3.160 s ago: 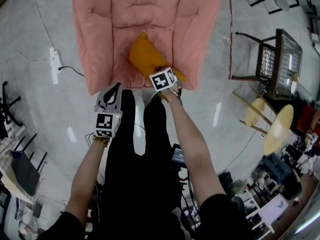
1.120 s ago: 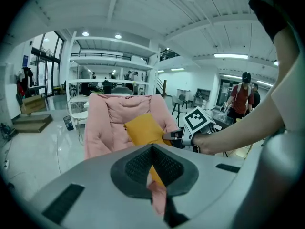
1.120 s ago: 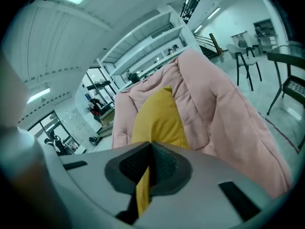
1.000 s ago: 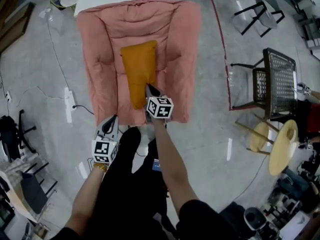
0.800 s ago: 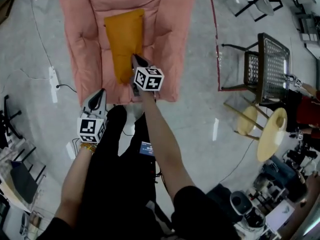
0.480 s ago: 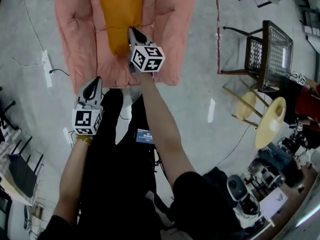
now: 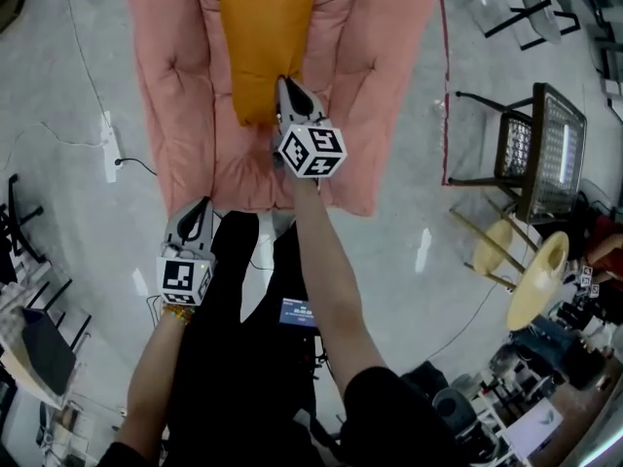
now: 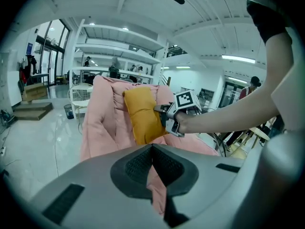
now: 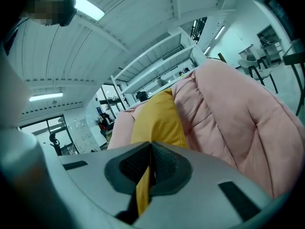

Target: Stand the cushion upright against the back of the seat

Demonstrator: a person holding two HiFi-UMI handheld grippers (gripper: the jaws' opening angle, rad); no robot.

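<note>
In the head view my right gripper (image 7: 285,84) reaches out over the pink padded seat (image 7: 175,115) and its tip meets the lower right corner of the orange cushion (image 7: 263,42), which runs lengthwise up the middle of the seat between the two puffy arms. My left gripper (image 7: 200,204) hangs low by my leg, just at the seat's front edge and well apart from the cushion. On the pale floor a power strip (image 7: 109,139) lies to the left and a wire chair (image 7: 545,134) stands off to the right. In the left gripper view my left jaws meet at their tips, and pink from the seat shows through the slit below them; past them the cushion stands upright, leaning on the seat's back, with my right gripper at its near lower corner. In the right gripper view my right jaws are clamped on a thin fold of the cushion's orange fabric, and the rest of the cushion rises straight ahead with the quilted pink padding bulging beside it on the right
</note>
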